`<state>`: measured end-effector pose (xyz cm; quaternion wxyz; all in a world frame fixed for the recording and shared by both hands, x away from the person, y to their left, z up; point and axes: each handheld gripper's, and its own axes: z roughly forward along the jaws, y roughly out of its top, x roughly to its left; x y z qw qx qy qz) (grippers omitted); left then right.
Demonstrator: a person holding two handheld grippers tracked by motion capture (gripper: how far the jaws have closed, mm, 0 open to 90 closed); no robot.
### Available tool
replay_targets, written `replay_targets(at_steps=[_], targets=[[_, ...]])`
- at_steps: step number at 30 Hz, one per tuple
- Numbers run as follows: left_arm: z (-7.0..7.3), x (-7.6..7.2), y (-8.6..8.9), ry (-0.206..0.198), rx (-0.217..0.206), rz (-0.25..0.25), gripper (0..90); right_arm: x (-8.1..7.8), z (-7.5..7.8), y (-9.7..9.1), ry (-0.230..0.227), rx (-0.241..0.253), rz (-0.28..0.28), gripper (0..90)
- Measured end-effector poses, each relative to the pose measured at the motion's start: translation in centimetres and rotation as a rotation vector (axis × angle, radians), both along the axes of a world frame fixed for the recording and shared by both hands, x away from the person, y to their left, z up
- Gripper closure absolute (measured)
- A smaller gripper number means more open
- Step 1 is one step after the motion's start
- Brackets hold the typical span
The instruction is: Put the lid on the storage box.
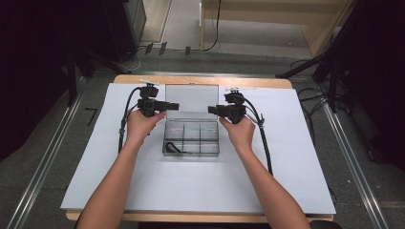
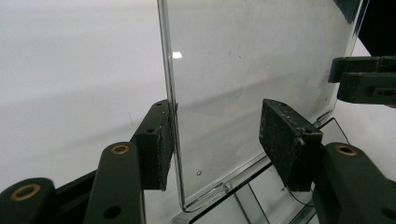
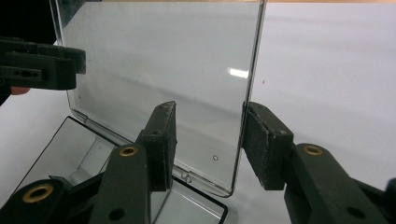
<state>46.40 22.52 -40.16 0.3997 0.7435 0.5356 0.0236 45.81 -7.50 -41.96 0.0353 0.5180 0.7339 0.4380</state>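
A clear plastic box, rectangular and split into compartments, sits mid-desk on a smooth white sheet covering the wooden desk. Its glossy transparent lid stands open and upright. The high view shows a small dark item in the box's near-left compartment and both forearms reaching in, hands level, grippers pointing inward at the lid's side edges. The left gripper view shows its rough black padded fingers apart, straddling the lid's edge, one pad touching it. The right gripper likewise stands with its fingers apart around the opposite edge.
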Motion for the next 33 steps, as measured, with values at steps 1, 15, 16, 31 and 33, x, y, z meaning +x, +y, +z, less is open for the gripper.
replay_targets(at_steps=[1, 15, 16, 31, 33], targets=[[0.1, -0.1, 0.0, -0.002, -0.003, -0.001, 46.9, -0.1, 0.1, 0.0, -0.002, -0.003, 0.002, 57.8], [1.0, -0.7, 0.2, -0.038, 0.016, -0.024, 53.3, -0.4, 1.1, 0.3, -0.024, -0.053, 0.026, 63.1], [1.1, -0.8, 0.2, -0.042, 0.016, -0.026, 53.9, -0.5, 1.2, 0.3, -0.025, -0.054, 0.027, 64.1], [2.1, -1.6, 0.1, -0.073, 0.043, -0.052, 53.1, -1.0, 2.0, 0.2, -0.05, -0.094, 0.051, 67.0], [2.4, -1.7, 0.1, -0.079, 0.043, -0.057, 52.8, -1.2, 2.3, 0.1, -0.059, -0.096, 0.057, 67.0]])
